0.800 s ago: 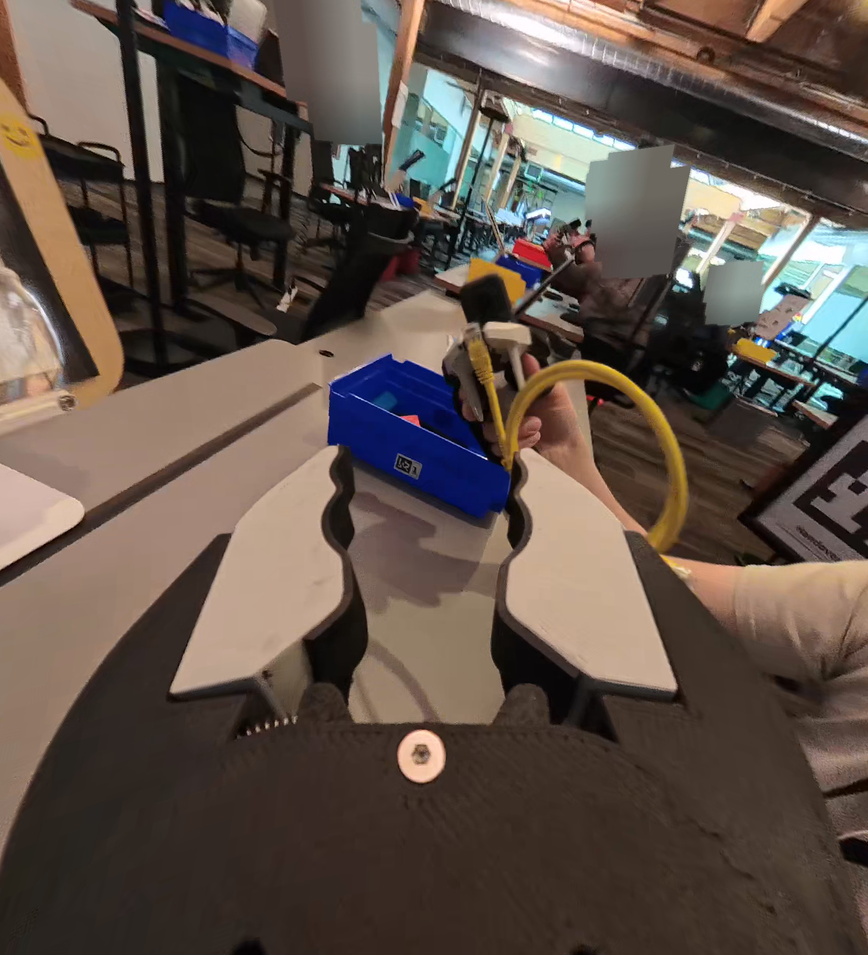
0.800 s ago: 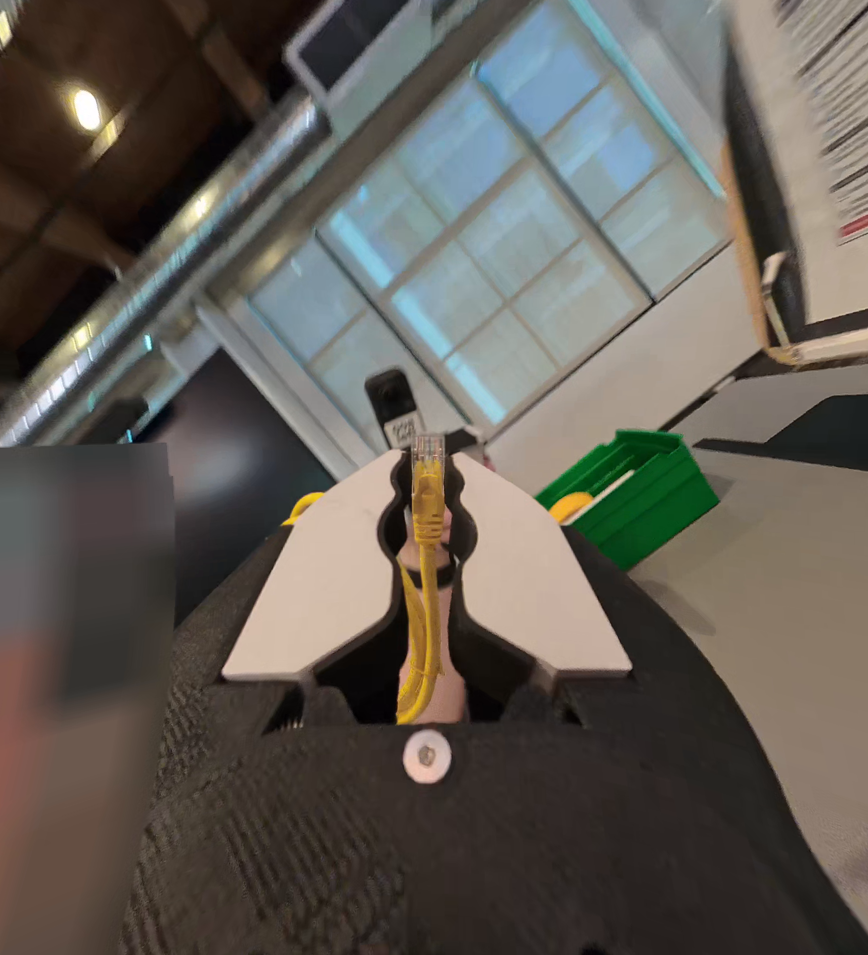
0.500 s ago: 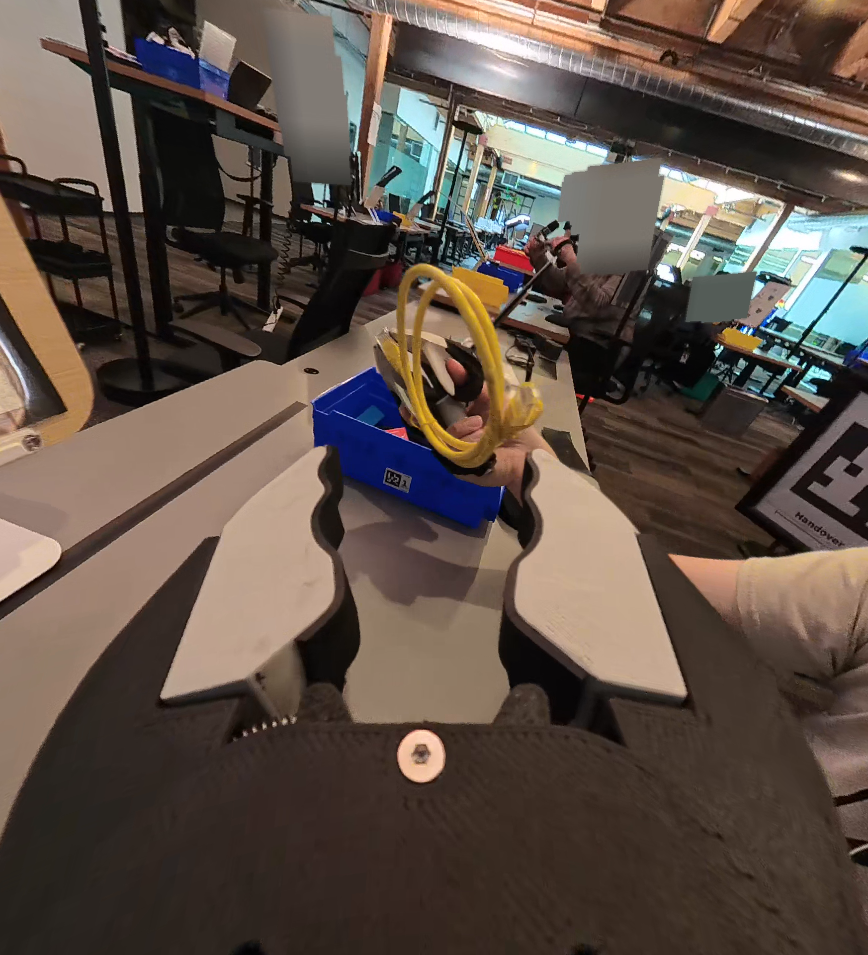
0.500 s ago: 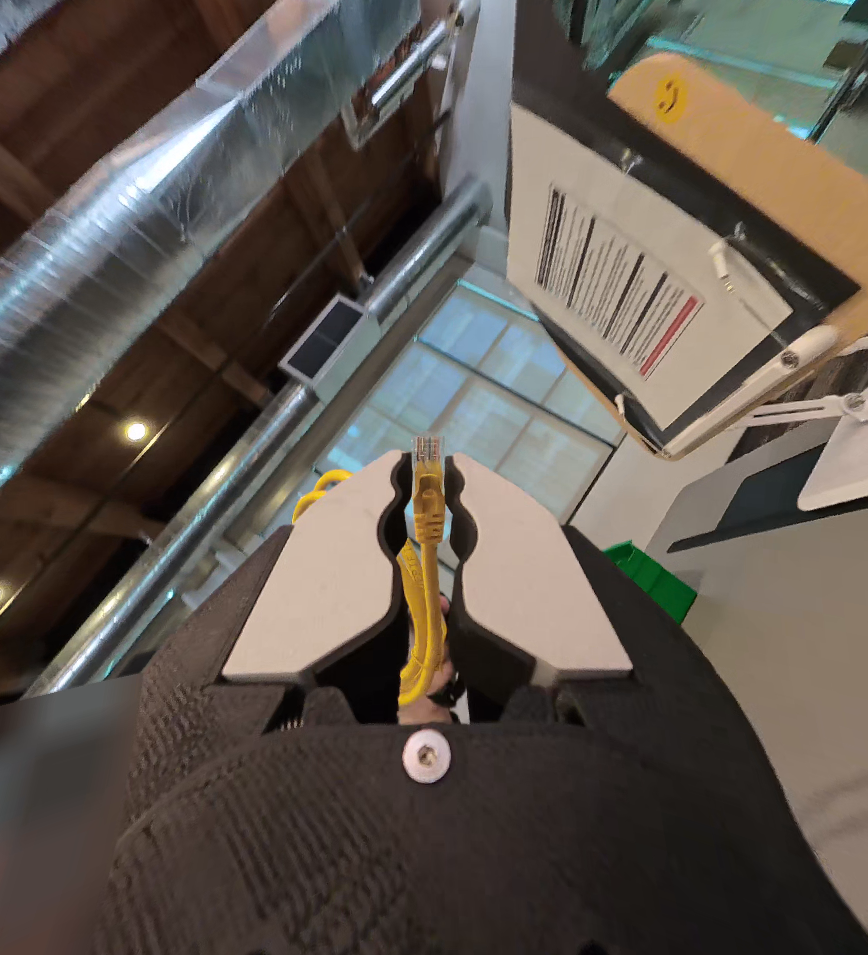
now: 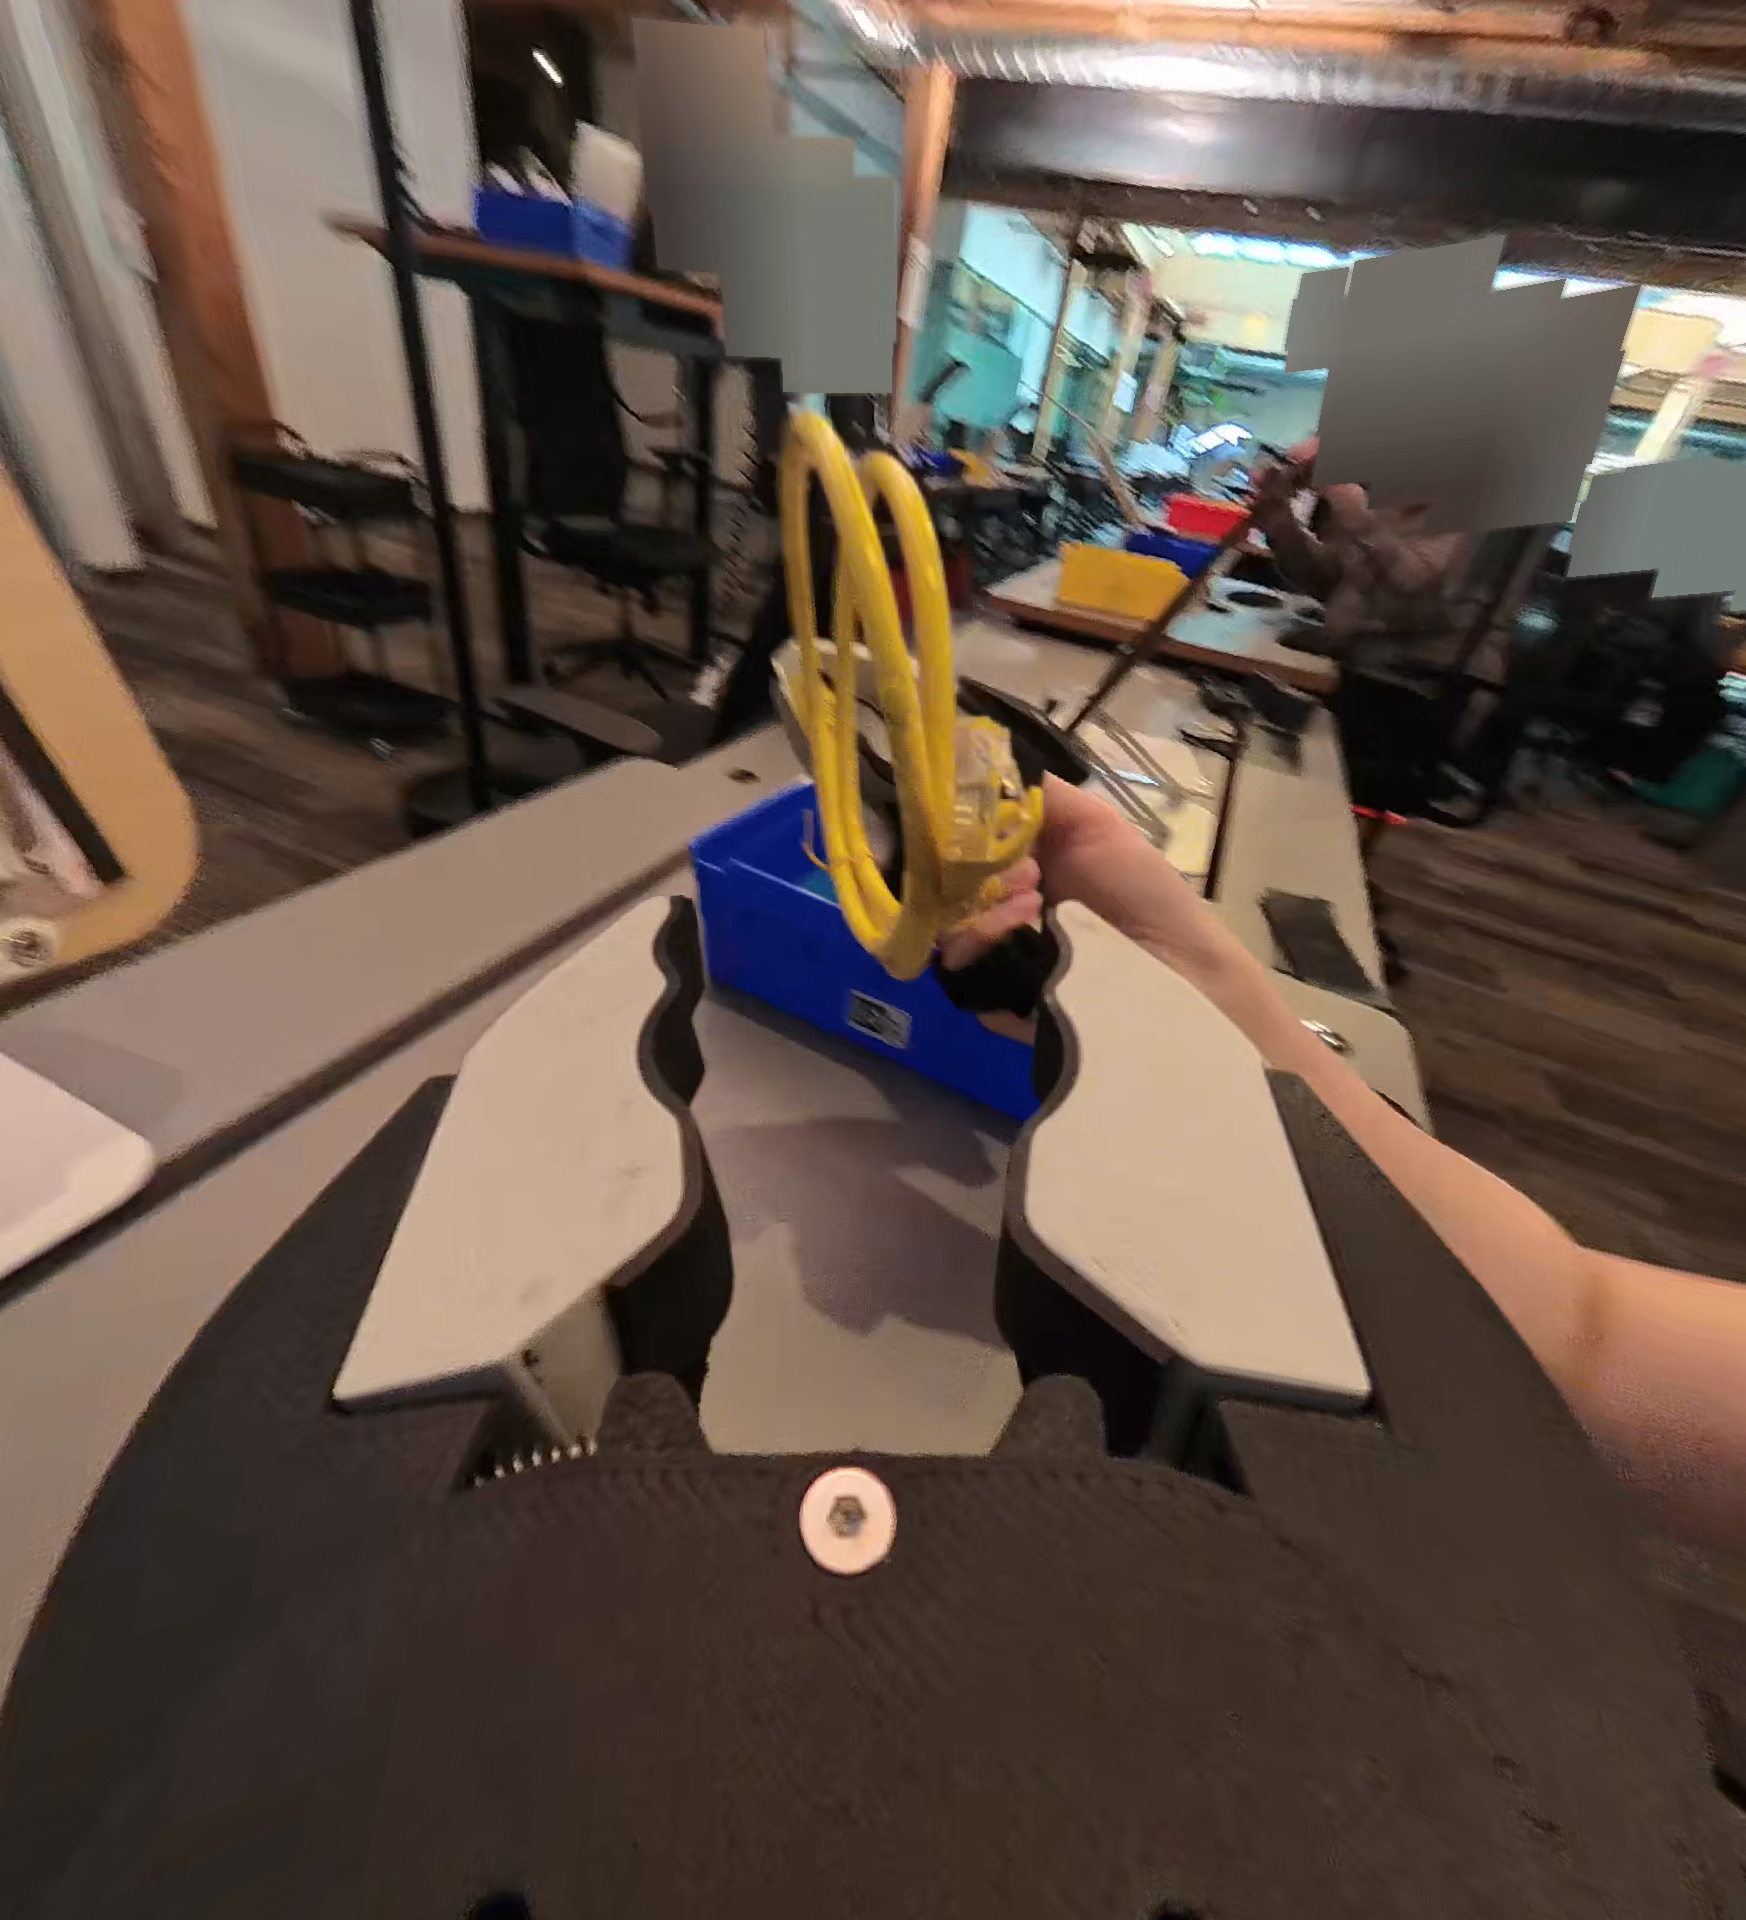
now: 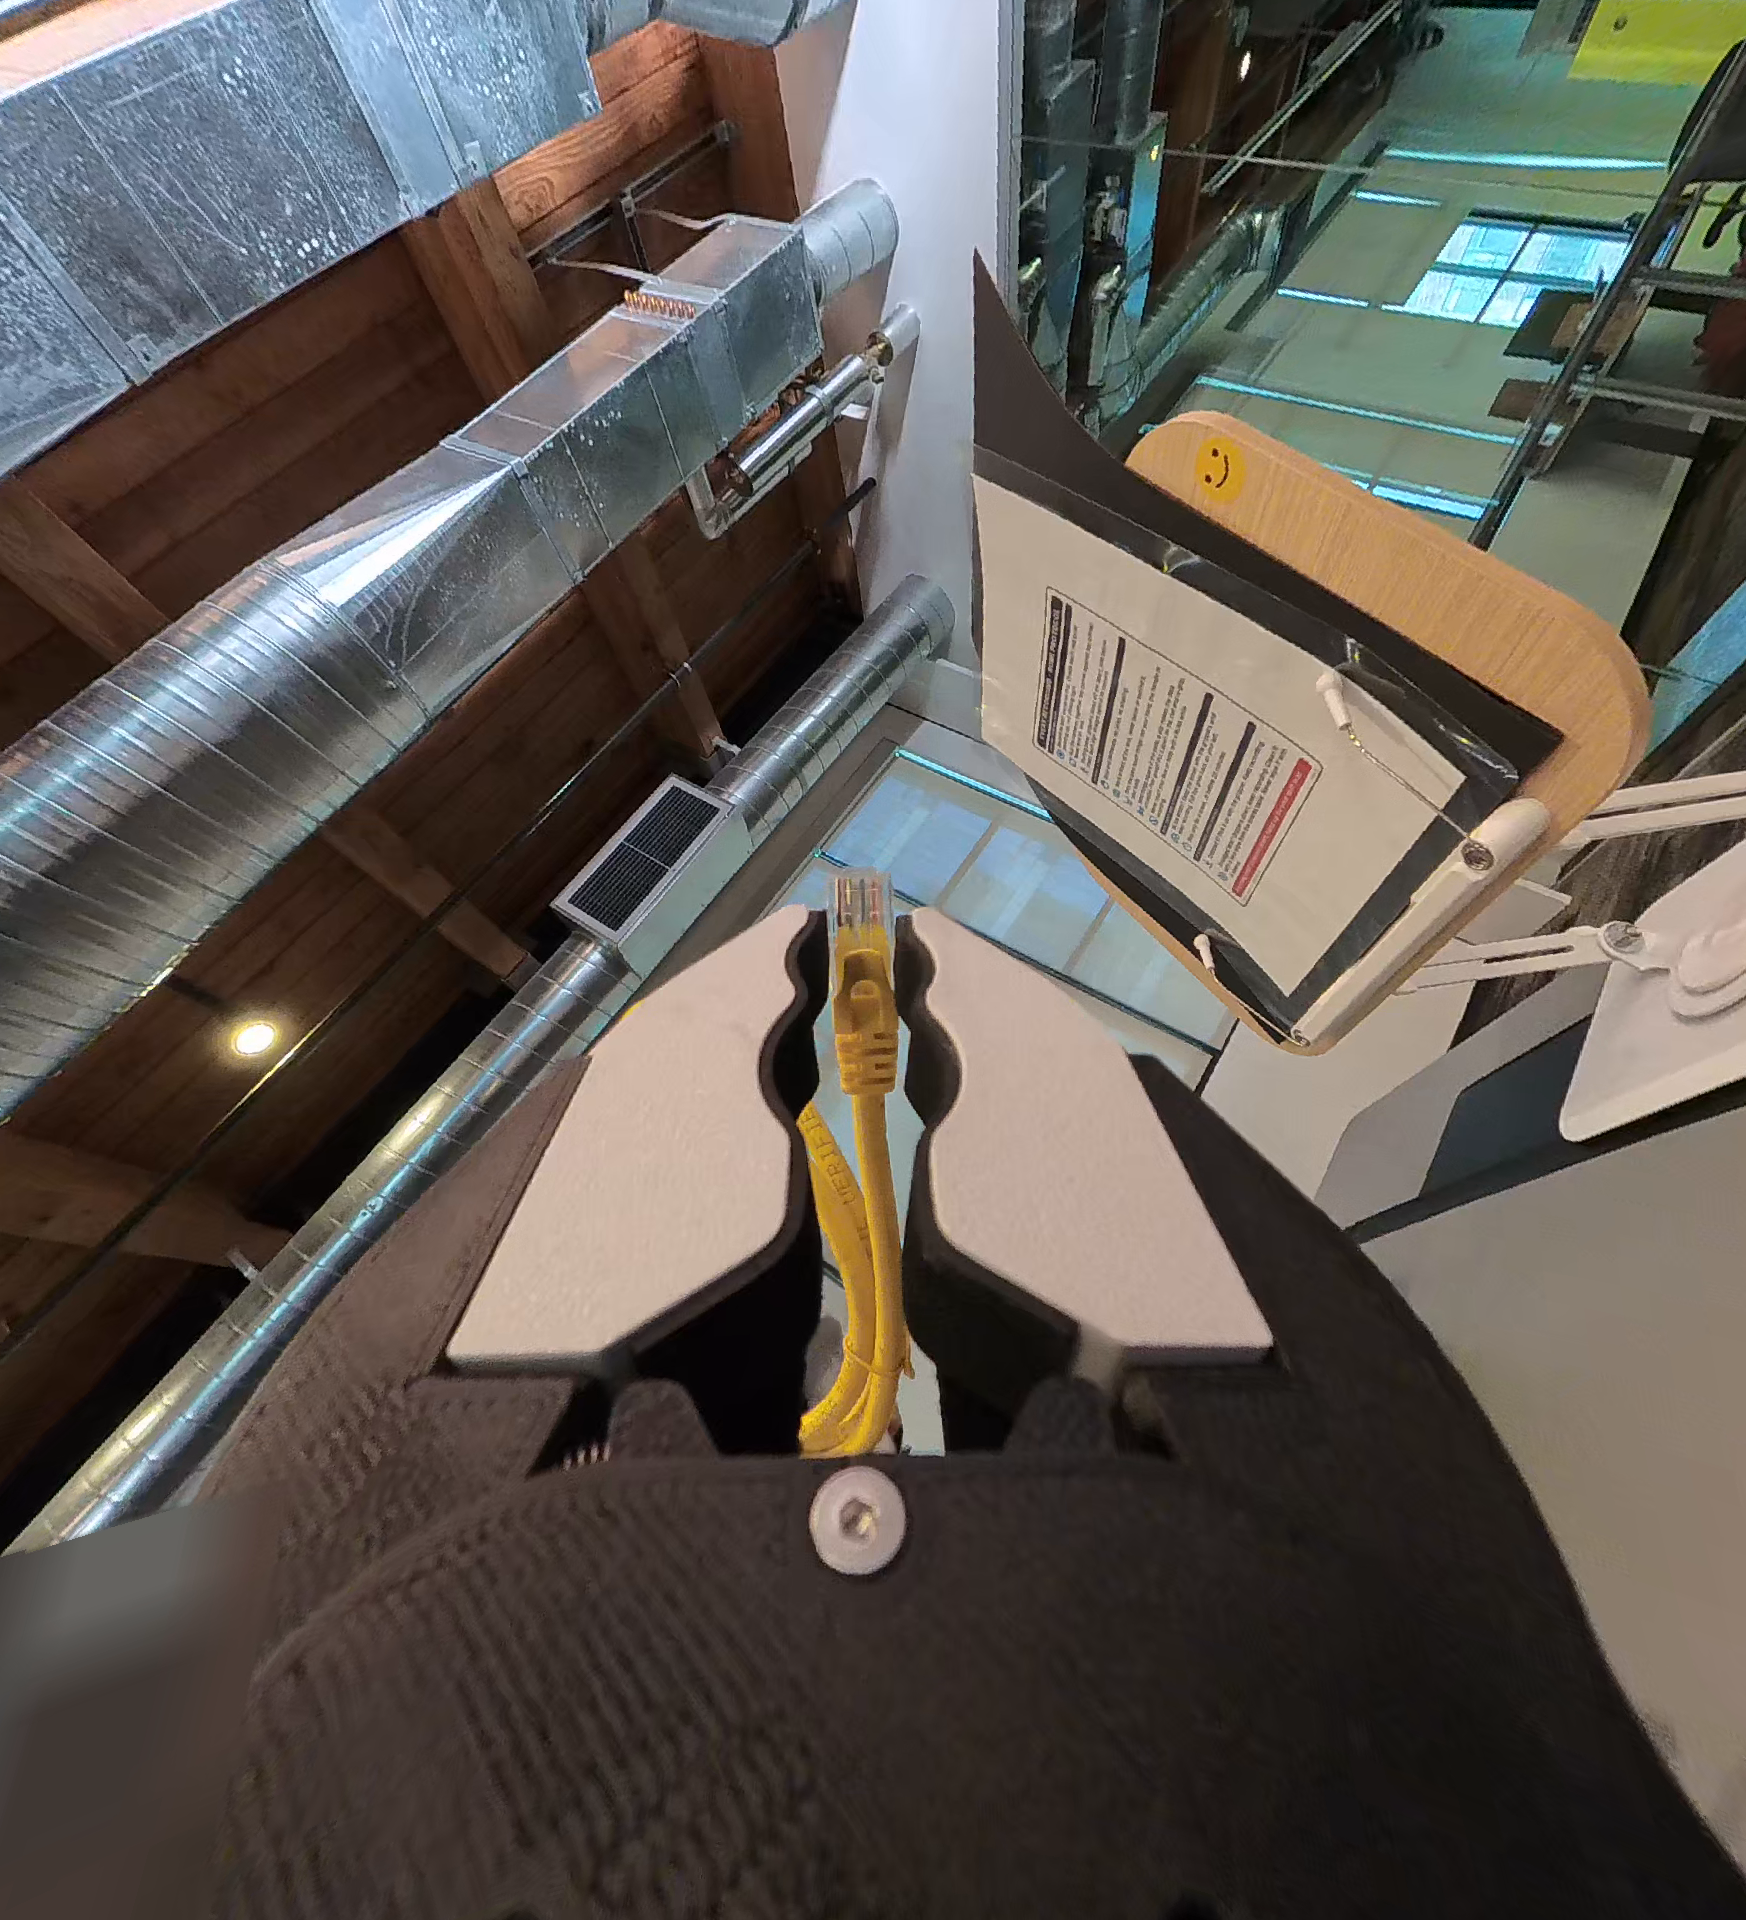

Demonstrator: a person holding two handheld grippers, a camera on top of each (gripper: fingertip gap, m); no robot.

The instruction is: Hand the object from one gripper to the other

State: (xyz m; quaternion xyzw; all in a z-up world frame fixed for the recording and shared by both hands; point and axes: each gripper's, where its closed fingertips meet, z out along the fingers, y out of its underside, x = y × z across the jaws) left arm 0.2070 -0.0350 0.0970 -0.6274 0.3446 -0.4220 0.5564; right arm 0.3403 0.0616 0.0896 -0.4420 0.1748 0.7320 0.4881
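Note:
A coiled yellow network cable (image 6: 864, 1049) is clamped between my right gripper's (image 6: 861, 925) fingers, its clear plug sticking out past the tips. The right gripper points steeply up toward the ceiling. In the left wrist view the same cable (image 5: 874, 686) hangs as upright loops from the right gripper, held by a hand (image 5: 1077, 862) just beyond my left fingertips. My left gripper (image 5: 864, 914) is open and empty, low over the grey table (image 5: 848, 1247), with the cable loops just ahead and above its tips.
A blue bin (image 5: 848, 987) stands on the table right behind the left gripper's tips, under the cable. A wooden board with a printed sheet (image 6: 1264, 748) on a white stand stands at the table's left. A person's forearm (image 5: 1471, 1195) crosses on the right. Across from one pair of fingers to the other is roughly 15 cm.
The right gripper has tilted further up and turned, bringing the cable loops upright and closer to the left gripper's tips. The left gripper stays open and has moved slightly forward.

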